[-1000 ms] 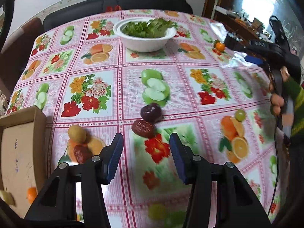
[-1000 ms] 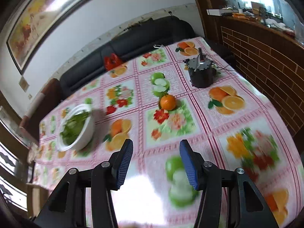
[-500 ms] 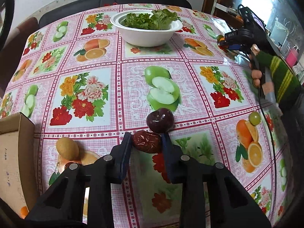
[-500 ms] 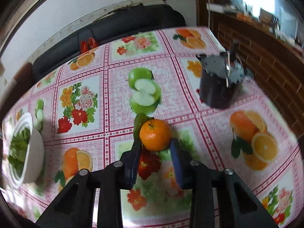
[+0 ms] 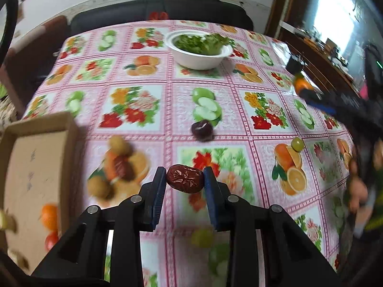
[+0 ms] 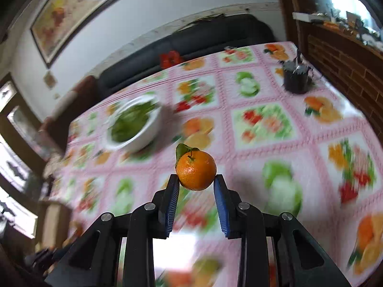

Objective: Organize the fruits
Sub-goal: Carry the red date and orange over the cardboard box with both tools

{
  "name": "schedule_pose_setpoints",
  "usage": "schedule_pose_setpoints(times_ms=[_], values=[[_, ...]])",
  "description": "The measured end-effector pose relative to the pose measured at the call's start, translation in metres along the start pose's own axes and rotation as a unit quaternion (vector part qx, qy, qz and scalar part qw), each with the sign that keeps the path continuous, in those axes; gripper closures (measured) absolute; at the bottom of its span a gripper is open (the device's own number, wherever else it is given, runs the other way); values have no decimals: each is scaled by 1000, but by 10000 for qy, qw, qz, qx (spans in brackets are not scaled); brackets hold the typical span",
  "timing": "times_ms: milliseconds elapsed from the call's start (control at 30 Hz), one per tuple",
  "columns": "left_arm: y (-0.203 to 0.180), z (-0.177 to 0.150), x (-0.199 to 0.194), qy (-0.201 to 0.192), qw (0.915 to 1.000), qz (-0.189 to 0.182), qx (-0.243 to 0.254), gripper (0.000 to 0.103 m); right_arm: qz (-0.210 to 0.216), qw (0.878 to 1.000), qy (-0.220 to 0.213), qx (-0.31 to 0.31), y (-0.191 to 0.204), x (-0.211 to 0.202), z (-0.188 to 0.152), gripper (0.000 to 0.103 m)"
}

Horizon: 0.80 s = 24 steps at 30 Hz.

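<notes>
My left gripper (image 5: 184,179) is shut on a wrinkled red date (image 5: 184,179) and holds it above the fruit-print tablecloth. A cardboard box (image 5: 31,167) at the left holds an orange fruit (image 5: 49,216) and a red one. A dark plum (image 5: 202,130), a green grape (image 5: 297,144), another date (image 5: 122,166) and brown round fruits (image 5: 118,144) lie on the cloth. My right gripper (image 6: 196,179) is shut on a mandarin (image 6: 196,173) with a green leaf, lifted above the table; it also shows in the left wrist view (image 5: 302,84).
A white bowl of green leaves (image 5: 199,52) stands at the far middle of the table. A dark pot (image 6: 296,81) stands at the far right. A black sofa (image 5: 162,9) runs behind the table. A brick wall (image 6: 347,67) is on the right.
My left gripper has lifted the red date off the cloth and drawn back toward the box side. My right gripper has lifted the mandarin and swung left, toward the bowl.
</notes>
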State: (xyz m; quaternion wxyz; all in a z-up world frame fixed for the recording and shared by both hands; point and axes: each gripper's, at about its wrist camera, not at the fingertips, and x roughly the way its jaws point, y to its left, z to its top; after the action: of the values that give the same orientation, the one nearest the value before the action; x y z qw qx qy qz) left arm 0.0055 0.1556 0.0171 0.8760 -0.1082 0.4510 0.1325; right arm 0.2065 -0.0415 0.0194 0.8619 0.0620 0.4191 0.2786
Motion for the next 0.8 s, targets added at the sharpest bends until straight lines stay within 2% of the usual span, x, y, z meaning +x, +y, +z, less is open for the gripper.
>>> schedule_pose_setpoints(times_ms=[200, 333, 800], values=[[17, -23, -35, -189, 9992, 265, -237, 74, 712, 9974, 66, -17, 37, -50, -58, 72], [31, -36, -50, -262, 9979, 465, -379, 74, 959, 9953, 123, -62, 61, -69, -87, 73], [69, -58, -74, -365, 9935, 783, -742, 74, 1250, 9902, 407, -467, 112, -83, -130, 73]])
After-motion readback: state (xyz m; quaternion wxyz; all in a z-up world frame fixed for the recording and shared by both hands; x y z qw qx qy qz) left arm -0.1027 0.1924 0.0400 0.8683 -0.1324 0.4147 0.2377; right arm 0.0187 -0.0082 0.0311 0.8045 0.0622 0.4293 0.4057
